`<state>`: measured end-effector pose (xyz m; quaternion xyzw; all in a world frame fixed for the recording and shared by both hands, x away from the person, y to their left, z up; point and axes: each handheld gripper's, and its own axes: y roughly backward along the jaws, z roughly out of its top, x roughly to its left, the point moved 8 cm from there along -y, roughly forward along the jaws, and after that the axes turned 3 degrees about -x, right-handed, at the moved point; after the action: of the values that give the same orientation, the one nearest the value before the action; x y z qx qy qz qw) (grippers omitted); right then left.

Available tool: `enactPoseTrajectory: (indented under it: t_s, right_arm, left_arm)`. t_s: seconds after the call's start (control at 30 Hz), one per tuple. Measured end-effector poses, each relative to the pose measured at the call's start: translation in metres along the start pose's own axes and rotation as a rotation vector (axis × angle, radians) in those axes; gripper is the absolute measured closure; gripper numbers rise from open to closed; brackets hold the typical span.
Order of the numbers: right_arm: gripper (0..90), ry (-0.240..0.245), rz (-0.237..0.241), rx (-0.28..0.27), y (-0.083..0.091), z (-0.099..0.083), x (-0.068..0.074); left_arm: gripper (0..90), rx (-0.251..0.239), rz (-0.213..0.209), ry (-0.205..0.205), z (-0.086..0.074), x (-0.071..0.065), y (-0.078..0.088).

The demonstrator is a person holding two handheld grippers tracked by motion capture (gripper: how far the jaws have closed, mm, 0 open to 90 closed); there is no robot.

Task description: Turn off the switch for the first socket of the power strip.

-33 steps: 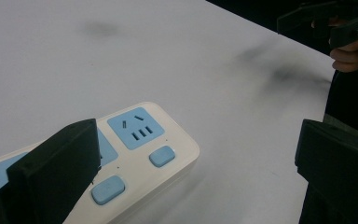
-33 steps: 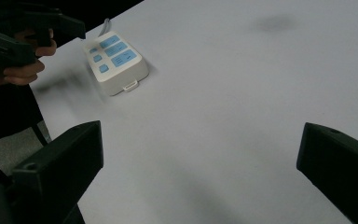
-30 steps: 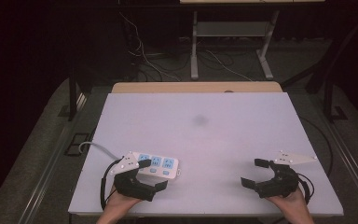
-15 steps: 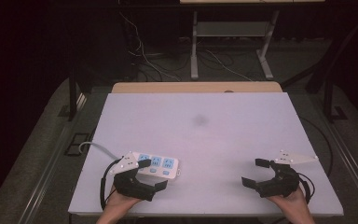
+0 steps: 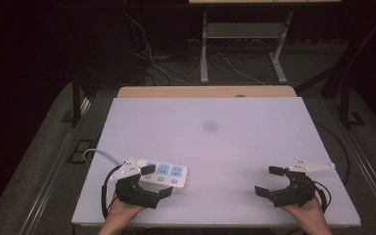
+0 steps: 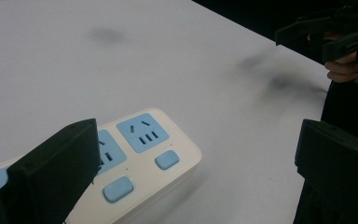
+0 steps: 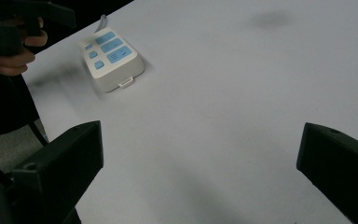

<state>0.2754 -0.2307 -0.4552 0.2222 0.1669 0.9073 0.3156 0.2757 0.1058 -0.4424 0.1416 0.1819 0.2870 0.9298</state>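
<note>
Your worktop is evenly and brightly lit, seemingly from overhead, while the room around it falls into near black. Shadows beneath the tongs are soft and smeared. Both gripper views are slightly grainy, the near jaws blurred, and the far hands out of focus.

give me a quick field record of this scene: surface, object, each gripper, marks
surface: white table
object: white power strip with blue sockets, near left edge, grey cord trailing left
left gripper: open, jaws straddling the strip's end, not clamped
right gripper: open, over bare table, holding nothing
marks: dark smudge mid-table
</note>
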Motion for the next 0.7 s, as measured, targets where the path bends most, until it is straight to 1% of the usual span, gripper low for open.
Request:
enactPoseTrajectory:
  t_s: [0.2,0.27,0.33,0.7]
  right_arm:
    - [0.3,0.003,0.001,0.006,-0.002,-0.001,0.001]
    - [0.3,0.003,0.0,0.006,-0.002,-0.001,0.002]
    - [0.3,0.002,0.0,0.006,-0.002,-0.001,0.001]
    - [0.3,0.002,-0.004,0.003,-0.001,0.0,0.0]
  left_arm:
    - [0.0,0.01,0.003,0.002,0.005,0.002,0.003]
    - [0.0,0.021,0.006,-0.005,0.006,0.004,0.003]
    - [0.0,0.026,0.01,0.0,0.009,0.006,0.005]
    - [0.0,0.04,0.028,0.0,0.016,0.013,0.014]
